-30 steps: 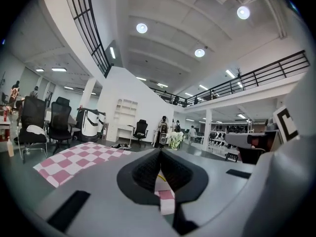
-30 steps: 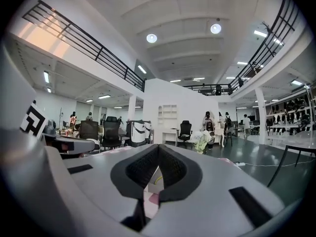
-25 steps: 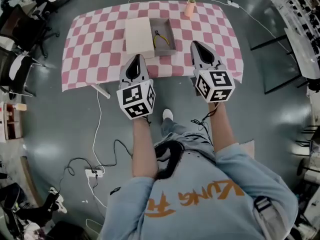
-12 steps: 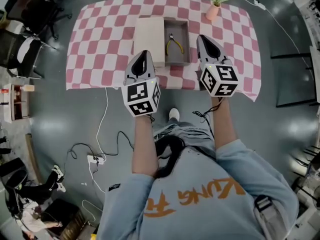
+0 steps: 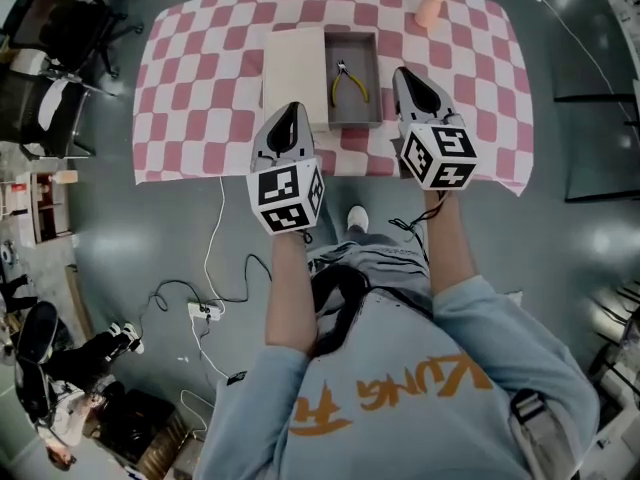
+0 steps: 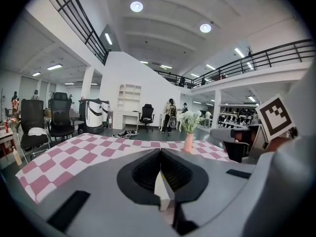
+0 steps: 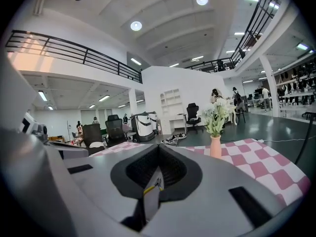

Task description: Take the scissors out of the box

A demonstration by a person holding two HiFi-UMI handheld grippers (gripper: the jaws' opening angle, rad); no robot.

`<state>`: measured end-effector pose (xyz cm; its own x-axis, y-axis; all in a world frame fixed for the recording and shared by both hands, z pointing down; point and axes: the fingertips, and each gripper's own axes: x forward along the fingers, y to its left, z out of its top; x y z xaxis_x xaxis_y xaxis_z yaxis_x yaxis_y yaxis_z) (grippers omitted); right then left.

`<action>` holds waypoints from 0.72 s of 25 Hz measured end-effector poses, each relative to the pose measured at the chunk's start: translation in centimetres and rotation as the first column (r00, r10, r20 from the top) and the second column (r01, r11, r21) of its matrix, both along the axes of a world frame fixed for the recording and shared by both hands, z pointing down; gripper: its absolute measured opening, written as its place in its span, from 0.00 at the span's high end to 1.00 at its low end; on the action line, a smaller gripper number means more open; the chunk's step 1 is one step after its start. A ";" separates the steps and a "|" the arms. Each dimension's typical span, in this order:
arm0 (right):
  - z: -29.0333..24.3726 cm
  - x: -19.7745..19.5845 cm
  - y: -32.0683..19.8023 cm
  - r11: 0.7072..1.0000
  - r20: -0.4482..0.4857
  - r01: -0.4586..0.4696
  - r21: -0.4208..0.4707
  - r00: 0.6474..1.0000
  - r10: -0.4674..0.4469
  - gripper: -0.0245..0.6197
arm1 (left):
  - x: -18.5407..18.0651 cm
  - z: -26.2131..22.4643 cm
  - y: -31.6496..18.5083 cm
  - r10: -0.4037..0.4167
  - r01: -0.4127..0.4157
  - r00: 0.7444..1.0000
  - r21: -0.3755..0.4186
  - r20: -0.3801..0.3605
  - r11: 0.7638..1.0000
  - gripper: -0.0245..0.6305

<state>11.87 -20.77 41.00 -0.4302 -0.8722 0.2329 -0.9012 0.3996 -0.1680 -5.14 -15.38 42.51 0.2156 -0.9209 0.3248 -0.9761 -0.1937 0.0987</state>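
- My left gripper (image 5: 290, 110) is a smooth grey plastic shell. Its jaws taper to a point and are pressed together with nothing between them, as its own view shows (image 6: 160, 150).
- My right gripper (image 5: 404, 72) is the same shape. Its jaws also meet at the tips and pinch nothing (image 7: 158, 145).
- The scissors (image 5: 349, 84) lie loose on the floor of the open grey box (image 5: 377, 78). They are small, with thin curved yellow handles, and the blades are too small to make out.
- Through the dark slot under my right jaws I see only a yellow streak of them (image 7: 149, 187).
- A flat beige lid (image 5: 295, 73) lies against the box's left side. My left gripper partly covers its near edge.
- Through the left gripper's slot only a pale sliver shows, and I cannot tell what it is.
- The pink-and-white checked tablecloth (image 5: 200, 78) hangs over the table edges and hides the top.
- A slim peach vase (image 5: 429, 11) stands at the far edge, its greenery cut off by the frame.
- The marker cubes (image 5: 285, 196) hide my hands.
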 end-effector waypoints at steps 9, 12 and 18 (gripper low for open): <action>1.9 0.5 -1.4 0.999 -0.023 -0.008 -0.042 1.000 0.007 0.97 | 1.0 1.5 -1.6 0.039 -0.039 0.999 -0.022 0.003 0.999 0.93; 3.6 -0.9 -1.9 0.994 -0.026 0.045 -0.097 0.999 -0.048 0.96 | 0.5 2.6 -2.2 0.039 -0.039 0.999 -0.045 -0.002 0.998 0.93; 5.4 -3.3 -2.8 0.979 -0.048 0.096 -0.177 0.993 -0.106 0.96 | -0.7 3.7 -3.8 0.042 -0.044 0.999 -0.088 -0.021 0.995 0.93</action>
<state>8.60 -23.62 46.43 -0.4957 -0.7688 0.4041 -0.8677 0.4580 -0.1932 -5.83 -19.16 46.22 0.2614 -0.8784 0.4002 -0.9648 -0.2252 0.1359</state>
